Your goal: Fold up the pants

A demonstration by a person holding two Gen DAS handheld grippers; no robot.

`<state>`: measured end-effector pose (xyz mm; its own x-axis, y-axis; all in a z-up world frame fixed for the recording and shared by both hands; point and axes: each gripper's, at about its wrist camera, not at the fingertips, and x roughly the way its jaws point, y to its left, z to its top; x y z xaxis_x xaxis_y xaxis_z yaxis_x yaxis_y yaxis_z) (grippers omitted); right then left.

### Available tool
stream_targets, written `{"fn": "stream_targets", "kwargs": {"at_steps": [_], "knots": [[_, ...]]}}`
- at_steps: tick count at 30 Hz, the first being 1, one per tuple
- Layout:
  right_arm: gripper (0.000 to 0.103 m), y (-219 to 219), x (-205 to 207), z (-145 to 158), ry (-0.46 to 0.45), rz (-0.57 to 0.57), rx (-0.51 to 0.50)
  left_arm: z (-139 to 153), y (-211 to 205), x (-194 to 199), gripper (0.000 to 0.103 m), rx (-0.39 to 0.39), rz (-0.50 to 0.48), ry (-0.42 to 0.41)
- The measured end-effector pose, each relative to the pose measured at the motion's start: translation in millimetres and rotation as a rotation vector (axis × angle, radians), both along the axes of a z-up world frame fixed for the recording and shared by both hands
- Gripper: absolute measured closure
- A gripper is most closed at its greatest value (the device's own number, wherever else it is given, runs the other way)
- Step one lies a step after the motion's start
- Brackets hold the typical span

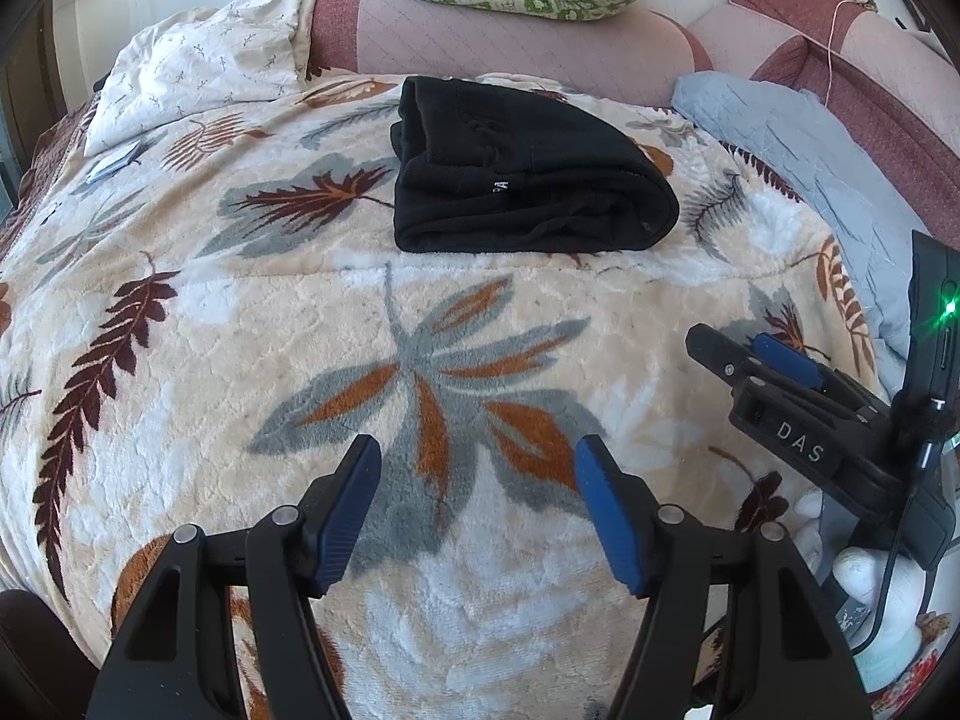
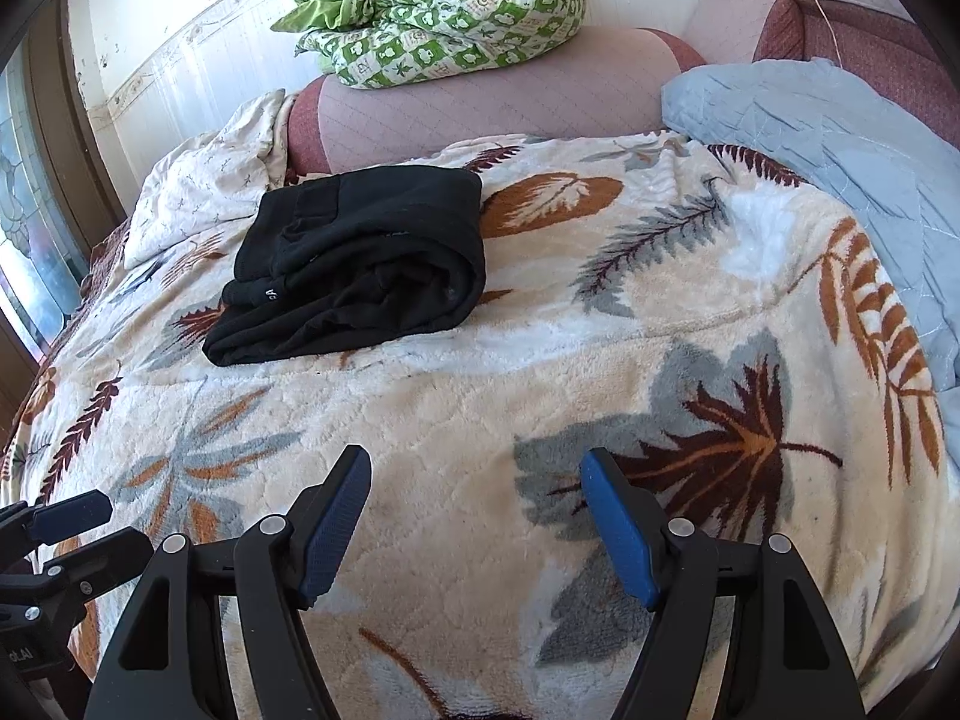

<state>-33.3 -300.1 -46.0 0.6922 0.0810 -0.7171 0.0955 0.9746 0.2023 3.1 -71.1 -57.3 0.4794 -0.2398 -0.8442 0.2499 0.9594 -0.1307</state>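
Note:
The black pants (image 1: pixel 522 174) lie folded into a compact bundle on the leaf-patterned blanket (image 1: pixel 240 330), far from both grippers; they also show in the right wrist view (image 2: pixel 360 264). My left gripper (image 1: pixel 478 450) is open and empty, held above the blanket near its front. My right gripper (image 2: pixel 475 461) is open and empty, also above the blanket. In the left wrist view the right gripper (image 1: pixel 750 354) shows at the right edge. In the right wrist view the left gripper (image 2: pixel 66 510) shows at the lower left.
A green checked quilt (image 2: pixel 438 6) lies on the pink sofa back (image 2: pixel 480 102). A light blue quilted cover (image 2: pixel 840 168) lies at the right. A cream pillow (image 1: pixel 204 66) sits at the back left. A window (image 2: pixel 30 210) is at the left.

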Motion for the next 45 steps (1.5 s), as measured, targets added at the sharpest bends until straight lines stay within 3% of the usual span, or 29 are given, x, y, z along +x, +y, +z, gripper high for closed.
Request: {"fn": "stream_targets", "kwargs": {"at_steps": [45], "knots": [[0.023,6.1,0.3,-6.5,0.017,0.017,-0.009,-3.6,-1.2,-1.6,0.036,0.041,0.004,0.001]]}}
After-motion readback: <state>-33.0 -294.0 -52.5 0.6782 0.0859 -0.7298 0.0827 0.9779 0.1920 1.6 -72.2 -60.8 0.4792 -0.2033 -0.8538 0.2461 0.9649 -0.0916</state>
